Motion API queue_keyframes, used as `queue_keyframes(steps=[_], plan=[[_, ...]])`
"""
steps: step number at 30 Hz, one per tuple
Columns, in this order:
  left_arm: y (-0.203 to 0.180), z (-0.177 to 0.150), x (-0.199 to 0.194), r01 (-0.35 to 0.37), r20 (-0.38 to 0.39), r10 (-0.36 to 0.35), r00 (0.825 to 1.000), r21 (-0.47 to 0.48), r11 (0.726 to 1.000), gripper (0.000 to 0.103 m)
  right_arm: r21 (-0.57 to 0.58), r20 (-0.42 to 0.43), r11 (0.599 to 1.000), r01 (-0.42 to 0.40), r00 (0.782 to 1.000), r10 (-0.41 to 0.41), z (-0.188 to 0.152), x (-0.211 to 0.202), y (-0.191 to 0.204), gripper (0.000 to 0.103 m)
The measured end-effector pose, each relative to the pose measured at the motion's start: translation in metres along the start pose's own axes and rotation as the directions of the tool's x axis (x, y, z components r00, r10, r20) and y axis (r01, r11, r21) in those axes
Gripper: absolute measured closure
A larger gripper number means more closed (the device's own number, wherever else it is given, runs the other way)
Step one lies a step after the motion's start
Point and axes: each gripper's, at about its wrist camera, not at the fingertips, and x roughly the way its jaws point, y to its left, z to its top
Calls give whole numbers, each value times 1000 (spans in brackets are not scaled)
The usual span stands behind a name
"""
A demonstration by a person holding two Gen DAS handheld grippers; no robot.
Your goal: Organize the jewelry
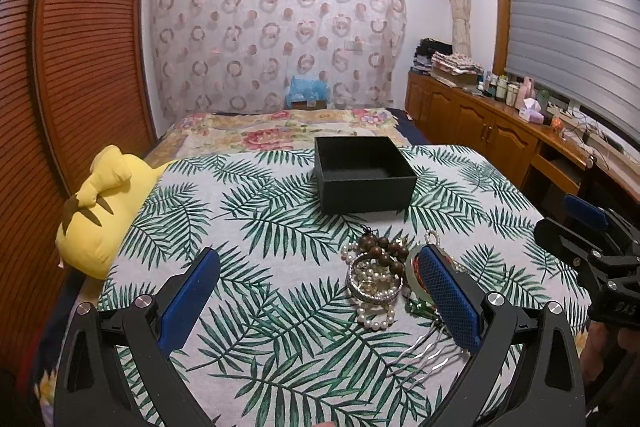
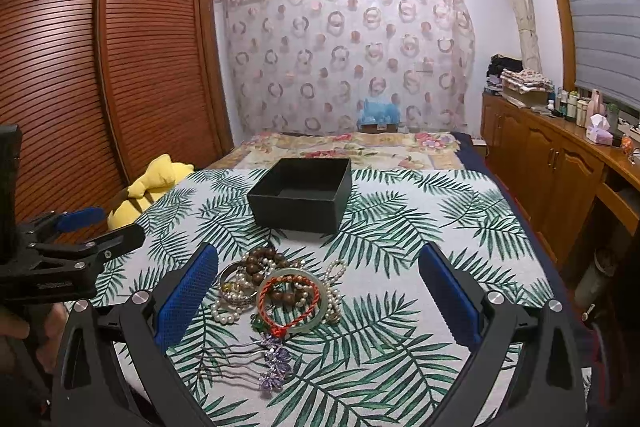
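Observation:
A heap of jewelry (image 1: 376, 275) (image 2: 276, 287) lies on the palm-leaf cloth: brown wooden beads (image 2: 262, 261), pearl strands (image 1: 374, 317), a silver bangle (image 1: 372, 291), a pale jade bangle (image 2: 312, 323) and a red cord bracelet (image 2: 288, 297). A silver hair comb with purple flowers (image 2: 274, 367) lies nearest me. Behind the heap stands an open, empty black box (image 1: 364, 175) (image 2: 300, 195). My left gripper (image 1: 320, 283) hovers open, the heap just inside its right finger. My right gripper (image 2: 320, 283) hovers open straddling the heap. Neither holds anything.
The leaf-print cloth (image 1: 240, 227) covers the near end of a bed with a floral quilt (image 1: 260, 131). A yellow plush toy (image 1: 96, 211) lies at the left edge. A slatted wooden wardrobe (image 2: 80, 67) stands left; a wooden sideboard with bottles (image 1: 500, 111) runs along the right.

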Motion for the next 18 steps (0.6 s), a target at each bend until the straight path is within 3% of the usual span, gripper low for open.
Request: queue_keyframes(steps=[3,11,18], plan=[[0,-7,7,11,-17,-10,1000,10,1000,7,-16,-31,1000,-16,999,15,-7,6,1,4],[5,-24,25,41,-87,-40,995,12,999,7,-51,-155,997,-62,986,53,-35,24,4,20],[6,-34,38,61,-143,-58,988,21,998,7,-57,-270,989,-135,956,115,-52,44,10,37]])
